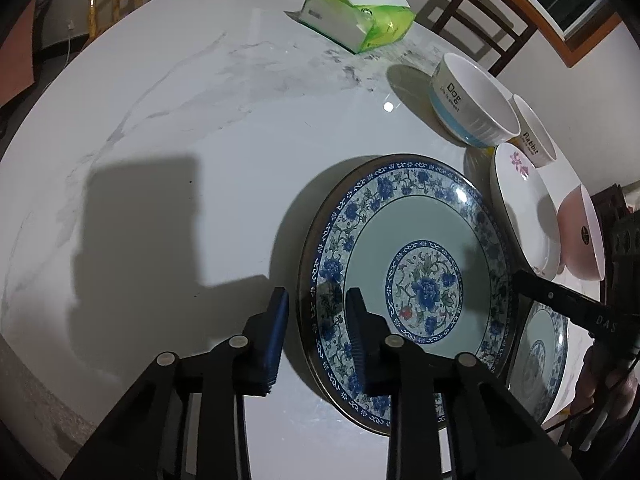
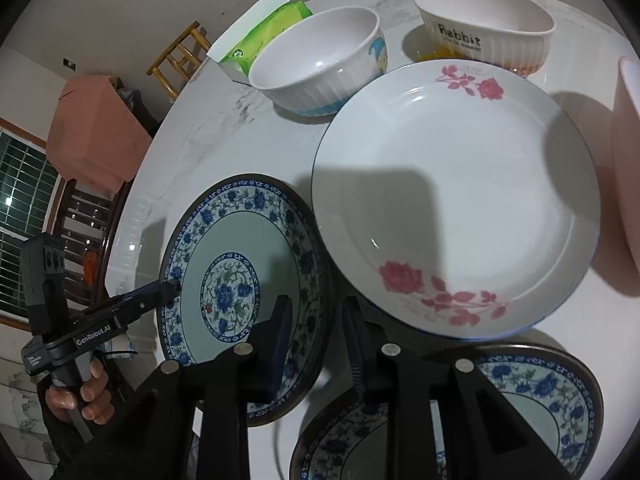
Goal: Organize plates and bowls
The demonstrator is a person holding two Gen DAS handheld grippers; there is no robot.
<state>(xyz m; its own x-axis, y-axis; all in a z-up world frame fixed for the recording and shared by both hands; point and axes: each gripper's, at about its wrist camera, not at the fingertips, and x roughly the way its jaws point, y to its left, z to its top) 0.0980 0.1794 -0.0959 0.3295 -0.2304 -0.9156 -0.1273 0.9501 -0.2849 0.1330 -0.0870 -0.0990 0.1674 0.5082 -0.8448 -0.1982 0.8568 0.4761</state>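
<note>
Near the middle of the marble surface (image 1: pixel 200 120) lies the blue-flowered plate (image 1: pixel 416 264), flat on it. Your left tool (image 1: pixel 317 294) stands over the plate's left rim, one finger outside above the bare surface and the other above the flowered band. The fingers are spread only a little, and a small gap shows on each side of the rim, so they do not pinch it. Your right tool (image 2: pixel 318 300) stands the same way over the opposite rim, narrowly spread and not pressing. Your hand (image 2: pixel 80 396) holds the left tool's handle. Just beside this plate is the rose plate (image 2: pixel 452 200), and a second blue plate (image 2: pixel 520 392) lies under the right tool. Further away stand the Dog bowl (image 1: pixel 476 100), the Rabbit bowl (image 2: pixel 484 28) and a pink bowl (image 1: pixel 580 232). A green tissue pack (image 1: pixel 360 16) is at the far edge.
</note>
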